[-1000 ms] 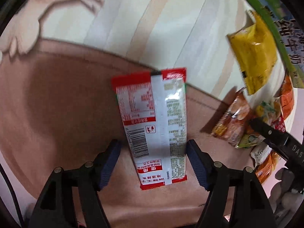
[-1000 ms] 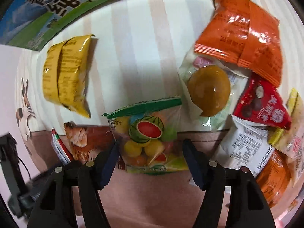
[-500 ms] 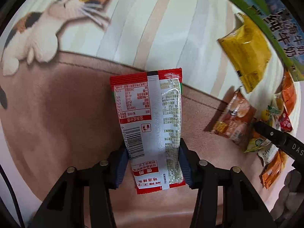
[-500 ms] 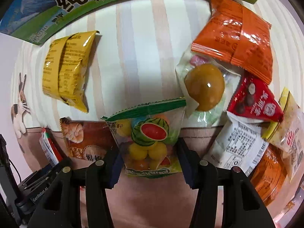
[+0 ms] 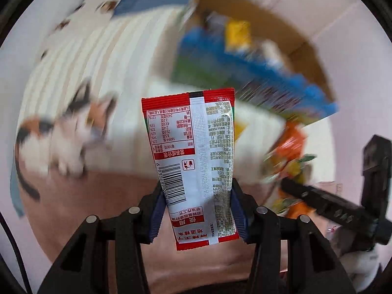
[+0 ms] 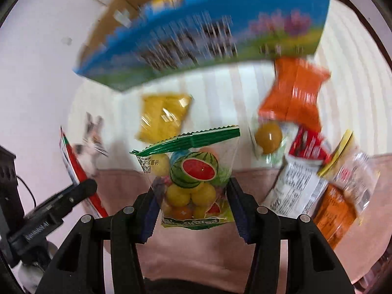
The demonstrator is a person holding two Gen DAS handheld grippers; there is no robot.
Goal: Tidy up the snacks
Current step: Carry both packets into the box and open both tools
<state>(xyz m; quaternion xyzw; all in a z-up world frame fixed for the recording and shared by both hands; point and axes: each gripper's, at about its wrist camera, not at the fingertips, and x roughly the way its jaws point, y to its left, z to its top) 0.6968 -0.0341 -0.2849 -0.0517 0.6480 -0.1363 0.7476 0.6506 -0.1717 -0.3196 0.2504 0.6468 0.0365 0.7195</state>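
Observation:
My left gripper (image 5: 197, 213) is shut on a red and white snack packet (image 5: 193, 161) and holds it up above the bed, its barcode side facing me. My right gripper (image 6: 191, 208) is shut on a clear fruit candy bag (image 6: 193, 178) with a green top strip and a watermelon picture, also lifted. An open cardboard box (image 5: 257, 56) with blue and green printed sides stands beyond both, with snacks inside; it also shows in the right wrist view (image 6: 208, 31). The left gripper appears at the left edge of the right wrist view (image 6: 56, 205).
On the striped sheet lie a yellow packet (image 6: 164, 115), an orange packet (image 6: 296, 90), a bag with a brown ball (image 6: 268, 138), a red triangular packet (image 6: 308, 147) and a white packet (image 6: 294, 188). A cat print (image 5: 63, 137) is on the sheet at left.
Both grippers have lifted their packets off the bed and tilted up, so the cardboard box has come into view. The background is blurred from motion.

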